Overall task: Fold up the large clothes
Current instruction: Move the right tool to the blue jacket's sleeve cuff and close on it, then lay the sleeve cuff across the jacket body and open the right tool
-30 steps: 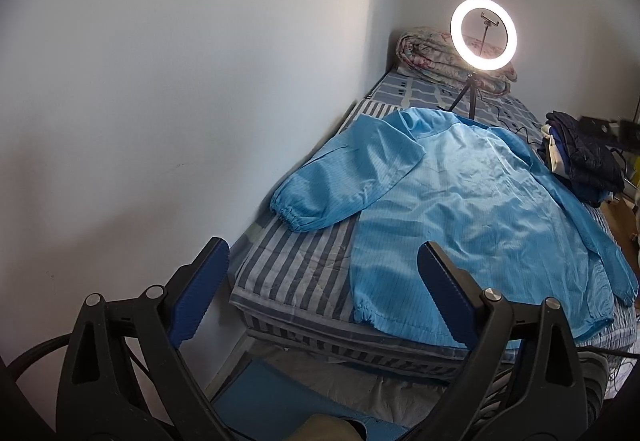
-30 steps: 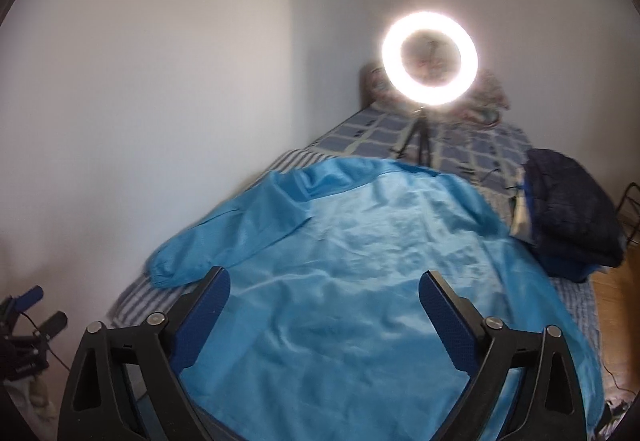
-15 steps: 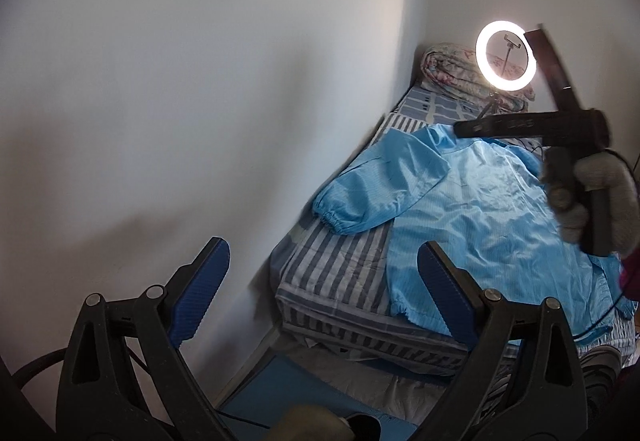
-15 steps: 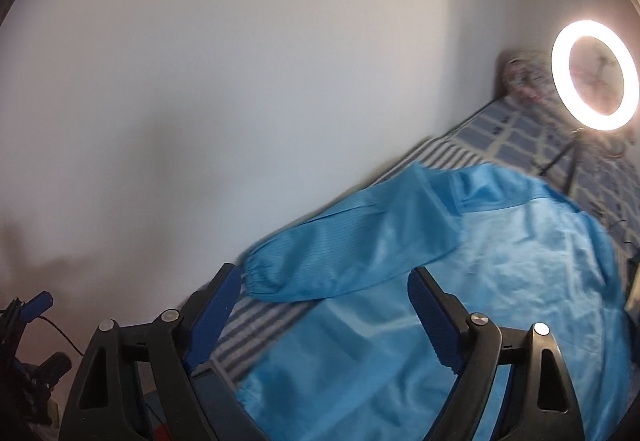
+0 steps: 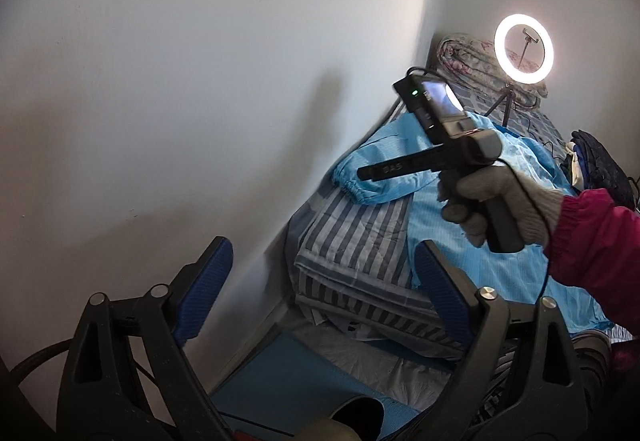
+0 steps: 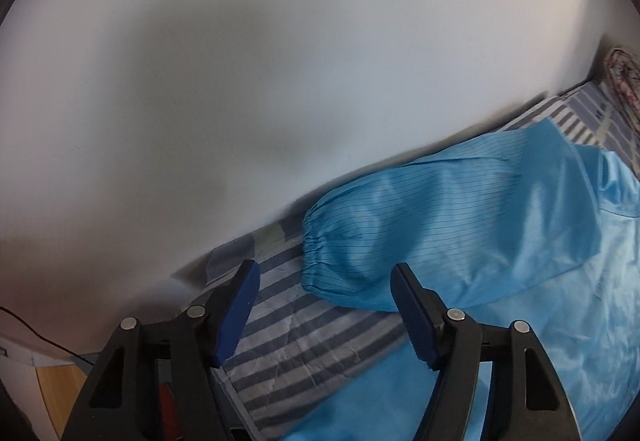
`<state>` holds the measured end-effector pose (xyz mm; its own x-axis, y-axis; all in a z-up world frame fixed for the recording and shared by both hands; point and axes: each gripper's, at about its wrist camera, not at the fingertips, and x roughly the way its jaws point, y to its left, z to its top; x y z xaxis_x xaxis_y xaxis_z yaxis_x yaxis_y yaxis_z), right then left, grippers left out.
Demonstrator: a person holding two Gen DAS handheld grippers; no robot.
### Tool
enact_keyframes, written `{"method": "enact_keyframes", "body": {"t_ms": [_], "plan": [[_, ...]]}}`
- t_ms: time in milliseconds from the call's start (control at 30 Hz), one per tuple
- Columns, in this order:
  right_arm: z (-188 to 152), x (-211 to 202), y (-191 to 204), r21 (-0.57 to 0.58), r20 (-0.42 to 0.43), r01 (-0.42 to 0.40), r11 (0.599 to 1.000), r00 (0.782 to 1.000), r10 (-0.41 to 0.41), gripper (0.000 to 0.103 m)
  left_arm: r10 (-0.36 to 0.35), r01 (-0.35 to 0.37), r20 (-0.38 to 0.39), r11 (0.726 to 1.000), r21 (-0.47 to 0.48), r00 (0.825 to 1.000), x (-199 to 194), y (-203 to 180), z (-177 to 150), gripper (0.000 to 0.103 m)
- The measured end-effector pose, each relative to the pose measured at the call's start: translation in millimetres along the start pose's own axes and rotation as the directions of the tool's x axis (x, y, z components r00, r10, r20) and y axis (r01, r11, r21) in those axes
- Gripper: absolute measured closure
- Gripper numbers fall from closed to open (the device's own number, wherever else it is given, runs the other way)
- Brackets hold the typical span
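A light blue coat (image 5: pixel 472 249) lies spread on the striped bed (image 5: pixel 352 241), its left sleeve (image 6: pixel 460 225) folded out toward the wall. My right gripper (image 6: pixel 326 305), held by a gloved hand (image 5: pixel 492 197), hovers over the sleeve's elastic cuff (image 6: pixel 320 253). Its jaws are closing, no pad touches cloth, and the cuff lies just beyond the fingertips. In the left wrist view the right gripper (image 5: pixel 372 172) shows side-on above that sleeve (image 5: pixel 380 181). My left gripper (image 5: pixel 320 289) stays off the bed's near corner, jaws wide and narrowing slightly, with nothing between them.
A white wall (image 5: pixel 200 81) runs along the bed's left side. A lit ring light (image 5: pixel 524 55) on a tripod and a rolled quilt (image 5: pixel 464 57) stand at the far end. Dark folded clothes (image 5: pixel 596 161) sit at the right. A blue mat (image 5: pixel 300 373) covers the floor below.
The right gripper swung left and down from over the coat's body to the sleeve cuff, its jaws narrowing, and came into the left wrist view. The left gripper drifted away from the bed.
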<state>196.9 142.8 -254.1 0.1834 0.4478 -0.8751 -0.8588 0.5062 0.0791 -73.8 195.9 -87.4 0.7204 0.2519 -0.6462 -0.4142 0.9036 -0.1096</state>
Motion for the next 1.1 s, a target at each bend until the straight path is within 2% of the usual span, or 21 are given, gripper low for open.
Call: {"method": "enact_keyframes", "body": {"t_ms": [167, 400, 467, 600, 633, 667, 800, 933, 1100], "plan": [[7, 36, 7, -0.003, -0.05, -0.007, 1.0, 0.999, 0.007, 0.036, -0.002, 0.002, -0.011, 1.0, -0.017, 1.0, 7, 5, 0, 0.015], [2, 67, 7, -0.023, -0.11, 0.043, 0.999, 0.993, -0.045, 0.039, -0.009, 0.008, -0.022, 1.0, -0.02, 1.0, 11, 6, -1, 0.016], [0, 72, 8, -0.037, -0.13, 0.066, 0.997, 0.989, -0.07, 0.049, -0.012, 0.012, -0.023, 1.0, -0.026, 1.0, 13, 7, -1, 0.017], [-3, 73, 6, -0.031, -0.143, 0.066, 0.997, 0.987, -0.07, 0.072, -0.023, 0.022, -0.028, 1.0, -0.021, 0.999, 13, 4, -1, 0.026], [-4, 70, 5, -0.019, -0.142, 0.055, 0.998, 0.988, -0.057, 0.082, -0.025, 0.025, -0.027, 1.0, -0.019, 0.999, 13, 3, 0, 0.026], [-5, 66, 3, -0.008, -0.139, 0.051, 0.999, 0.989, -0.052, 0.088, -0.027, 0.026, -0.024, 1.0, -0.017, 0.999, 12, 2, 0, 0.027], [-10, 39, -3, 0.025, -0.101, 0.035, 0.999, 0.994, -0.032, 0.09, -0.036, 0.036, -0.008, 0.999, -0.018, 0.999, 9, -1, 2, 0.027], [-22, -6, -19, 0.046, -0.049, -0.003, 0.999, 0.999, 0.005, 0.09, -0.061, 0.061, -0.003, 0.998, -0.024, 0.998, 9, -3, 2, 0.027], [-51, -59, -47, 0.06, -0.005, -0.023, 0.998, 1.0, 0.023, 0.09, -0.125, 0.124, -0.024, 0.992, -0.039, 0.992, 18, -15, 2, 0.027]]}}
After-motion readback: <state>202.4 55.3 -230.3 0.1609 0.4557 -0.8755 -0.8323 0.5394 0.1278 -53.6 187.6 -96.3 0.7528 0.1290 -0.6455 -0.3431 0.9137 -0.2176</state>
